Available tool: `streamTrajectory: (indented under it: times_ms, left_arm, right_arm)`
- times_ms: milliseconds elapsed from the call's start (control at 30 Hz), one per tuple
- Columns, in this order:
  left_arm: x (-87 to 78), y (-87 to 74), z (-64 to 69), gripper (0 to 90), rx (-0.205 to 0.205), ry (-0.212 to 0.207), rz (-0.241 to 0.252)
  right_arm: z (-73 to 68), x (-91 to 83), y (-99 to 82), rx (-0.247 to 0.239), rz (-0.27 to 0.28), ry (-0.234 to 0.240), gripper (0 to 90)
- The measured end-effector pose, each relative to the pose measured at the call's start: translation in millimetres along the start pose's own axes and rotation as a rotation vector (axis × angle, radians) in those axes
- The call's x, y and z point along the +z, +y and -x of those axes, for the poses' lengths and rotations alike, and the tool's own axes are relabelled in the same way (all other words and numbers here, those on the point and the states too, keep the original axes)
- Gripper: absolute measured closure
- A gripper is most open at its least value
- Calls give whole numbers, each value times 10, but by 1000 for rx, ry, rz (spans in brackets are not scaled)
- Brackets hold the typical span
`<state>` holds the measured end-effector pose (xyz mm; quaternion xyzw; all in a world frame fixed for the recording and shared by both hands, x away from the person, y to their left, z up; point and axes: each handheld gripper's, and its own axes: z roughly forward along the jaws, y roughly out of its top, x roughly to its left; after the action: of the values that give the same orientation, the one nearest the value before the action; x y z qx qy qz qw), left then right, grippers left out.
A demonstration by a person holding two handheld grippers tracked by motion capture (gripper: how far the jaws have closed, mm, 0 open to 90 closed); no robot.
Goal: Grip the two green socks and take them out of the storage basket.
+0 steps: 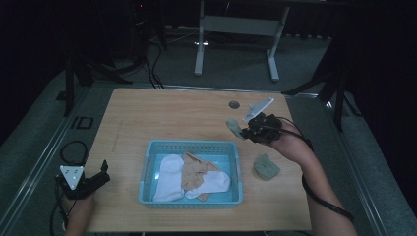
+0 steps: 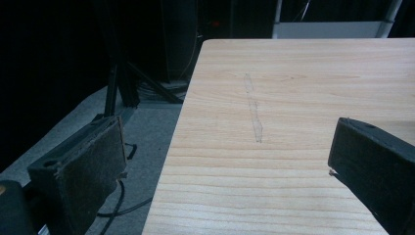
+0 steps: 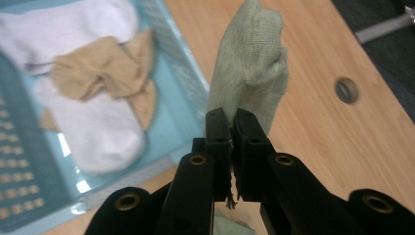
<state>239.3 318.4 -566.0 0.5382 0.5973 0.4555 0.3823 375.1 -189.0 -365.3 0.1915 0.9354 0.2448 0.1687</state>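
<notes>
Nearest, the left gripper [image 1: 96, 178] rests on the wooden surface [image 1: 167, 118] by its near left corner, jaws spread and empty. Beyond it the blue basket [image 1: 147, 167] holds white socks [image 1: 169, 177] and a tan sock [image 1: 195, 172]. Just right of the basket lies a grey-green sock [image 1: 266, 167]. Farther back, the right gripper [image 1: 246, 132] is clenched on another grey-green sock [image 3: 252, 63], lifted off the surface.
</notes>
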Motion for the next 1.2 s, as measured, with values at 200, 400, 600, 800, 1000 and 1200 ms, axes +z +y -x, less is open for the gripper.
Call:
streamTrajectory:
  times_ms: [200,400,600,800,1000,1200]
  left_arm:
    - [1,0,3,4,1,2,0]
    - [1,0,0,4,-1,1,0]
    - [0,0,0,3,-1,1,0]
    - [4,0,0,4,-1,2,-1]
    - [0,0,1,4,0,2,0]
    - [1,0,1,4,-1,2,0]
  right_arm:
    - [197,164,-256,90,-30,-44,861]
    - [310,386,-461,151,-78,-51,860]
    - [360,750,-702,218,-139,-61,859]
    - [321,1002,-842,250,-183,-15,849]
    - [282,1027,-867,268,-174,32,667]
    - [257,846,-896,283,-93,17,512]
